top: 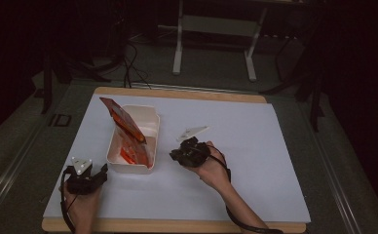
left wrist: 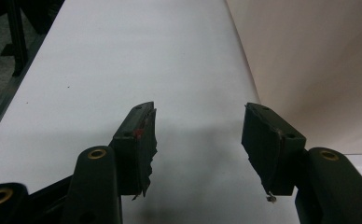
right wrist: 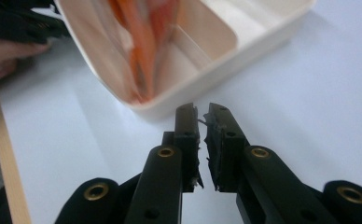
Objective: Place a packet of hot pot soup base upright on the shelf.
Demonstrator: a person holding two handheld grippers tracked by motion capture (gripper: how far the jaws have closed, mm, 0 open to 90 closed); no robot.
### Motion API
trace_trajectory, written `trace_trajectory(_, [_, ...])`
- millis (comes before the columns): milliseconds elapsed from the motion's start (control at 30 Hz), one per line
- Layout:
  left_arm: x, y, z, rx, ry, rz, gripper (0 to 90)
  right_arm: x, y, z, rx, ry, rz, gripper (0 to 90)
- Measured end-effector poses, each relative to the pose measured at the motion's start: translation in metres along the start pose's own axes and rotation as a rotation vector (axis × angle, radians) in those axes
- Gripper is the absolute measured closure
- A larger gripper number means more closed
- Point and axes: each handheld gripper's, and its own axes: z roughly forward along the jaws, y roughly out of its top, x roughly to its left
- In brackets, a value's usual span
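Observation:
A cream two-compartment box [top: 149, 111] stands left of the table's middle. An orange packet [top: 125, 124] leans upright in it, its top sticking out past the far left rim. My right gripper [top: 174, 156] lies low on the white sheet just right of the box's near corner and points at it. In the right gripper view its jaws [right wrist: 201, 110] stand almost together with nothing between them, a short way from the box wall [right wrist: 226, 60] and the packet [right wrist: 146, 37]. My left gripper [top: 103, 171] rests near the box's front left corner. Its jaws [left wrist: 198, 110] are wide apart and empty.
The white sheet [top: 255, 161] covers a wooden tabletop whose front edge [top: 177, 226] runs close to both hands. In the left gripper view the box's cream wall [left wrist: 319, 56] rises at the right. A white table frame [top: 216, 29] stands on the floor beyond.

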Motion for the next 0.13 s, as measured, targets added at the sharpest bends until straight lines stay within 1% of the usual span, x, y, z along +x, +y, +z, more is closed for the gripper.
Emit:
trace_trajectory(33, [0.000,0.000,0.000,0.004,0.002,0.001,44.9,-0.006,-0.009,-0.001,-0.004,-0.008,0.012,78.4])
trace_trajectory(100, [0.000,0.000,0.000,0.008,0.005,-0.004,44.9,-0.013,-0.019,-0.004,-0.020,-0.009,0.019,72.1])
trace_trajectory(133, [0.000,0.000,0.001,0.010,0.009,-0.006,44.9,-0.017,-0.025,-0.005,-0.029,-0.013,0.031,67.8])
